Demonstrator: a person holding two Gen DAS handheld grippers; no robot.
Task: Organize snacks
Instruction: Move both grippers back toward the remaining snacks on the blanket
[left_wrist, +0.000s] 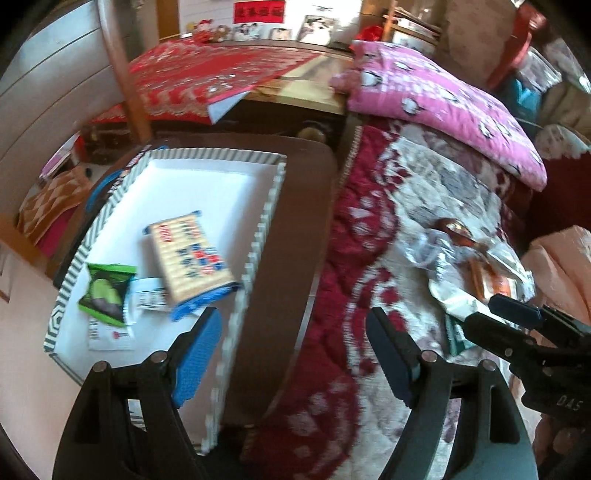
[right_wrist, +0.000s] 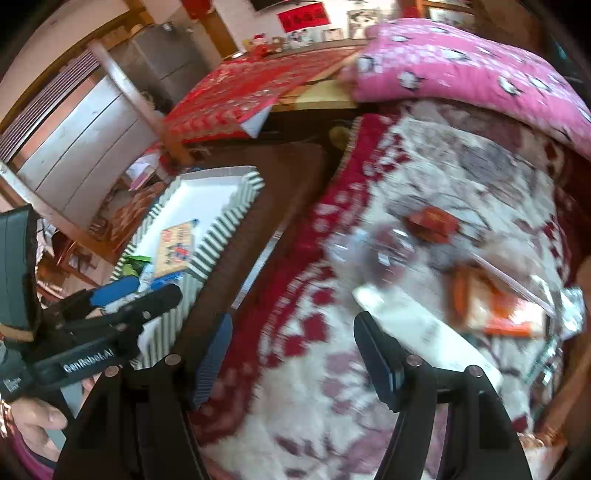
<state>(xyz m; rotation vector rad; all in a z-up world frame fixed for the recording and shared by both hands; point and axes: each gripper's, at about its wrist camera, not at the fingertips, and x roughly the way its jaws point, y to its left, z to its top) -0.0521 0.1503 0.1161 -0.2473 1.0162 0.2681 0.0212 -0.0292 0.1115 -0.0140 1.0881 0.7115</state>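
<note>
A striped box (left_wrist: 275, 192) with a white floor stands on a brown table (left_wrist: 299, 206). In it lie a cracker pack (left_wrist: 192, 258), a green snack pack (left_wrist: 105, 290) and white packets (left_wrist: 110, 334). My left gripper (left_wrist: 295, 354) is open and empty over the box's right wall. Loose snacks in a clear bag (left_wrist: 476, 266) lie on the red and white quilt (left_wrist: 369, 258) to the right. My right gripper (right_wrist: 295, 354) is open and empty above the quilt, left of an orange snack pack (right_wrist: 498, 306) and a white pack (right_wrist: 417, 325). A red snack (right_wrist: 432, 221) lies farther back.
A pink pillow (left_wrist: 443, 96) lies at the far end of the quilt. A red cloth (left_wrist: 221, 74) covers a wooden cabinet behind the table. A wooden chair back (left_wrist: 122, 74) stands at the left. The box also shows in the right wrist view (right_wrist: 221, 225).
</note>
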